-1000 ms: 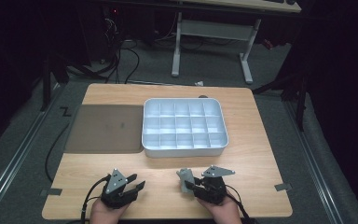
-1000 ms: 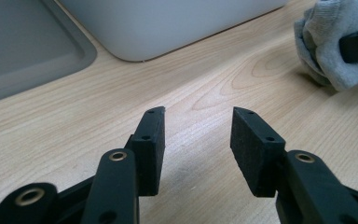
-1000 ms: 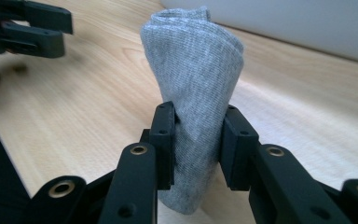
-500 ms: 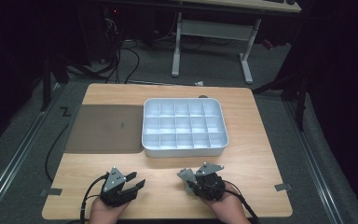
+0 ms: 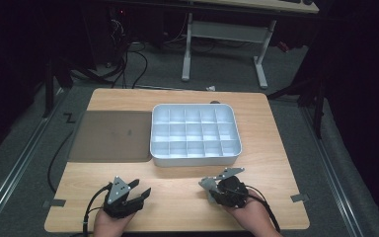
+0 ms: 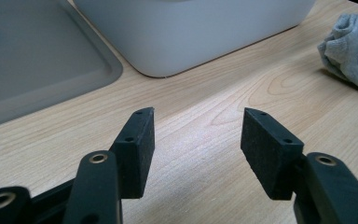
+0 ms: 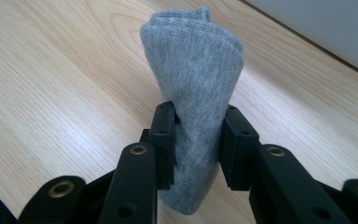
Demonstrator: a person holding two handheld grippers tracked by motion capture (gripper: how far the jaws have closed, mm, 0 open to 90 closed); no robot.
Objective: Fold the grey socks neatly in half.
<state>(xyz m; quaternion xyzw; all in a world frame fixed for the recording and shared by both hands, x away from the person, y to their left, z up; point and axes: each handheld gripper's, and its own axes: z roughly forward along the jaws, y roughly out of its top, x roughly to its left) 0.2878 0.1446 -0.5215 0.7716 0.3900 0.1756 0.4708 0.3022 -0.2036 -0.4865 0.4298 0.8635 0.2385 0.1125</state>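
Note:
A rolled grey sock [image 7: 193,60] stands upright between the pads of my right gripper [image 7: 198,140], which is shut on it just above the wooden table. In the high view that gripper [image 5: 211,187] is near the front edge, right of centre, with the sock [image 5: 206,183] at its left tip. My left gripper [image 5: 142,193] rests at the front left. Its jaws have just been opening and stand apart with nothing between them [image 6: 196,140]. From there the sock [image 6: 347,44] shows at the far right.
A white tray [image 5: 195,160] divided into several compartments sits mid-table, its near wall [image 6: 191,28] ahead of the left gripper. A flat dark grey lid [image 5: 111,136] lies against its left side. Bare wood runs between the two grippers. Cables trail off the front edge.
The left gripper's jaws stand wider apart than before. The right gripper, with the sock in it, has shifted slightly to the right. Tray and lid have not moved.

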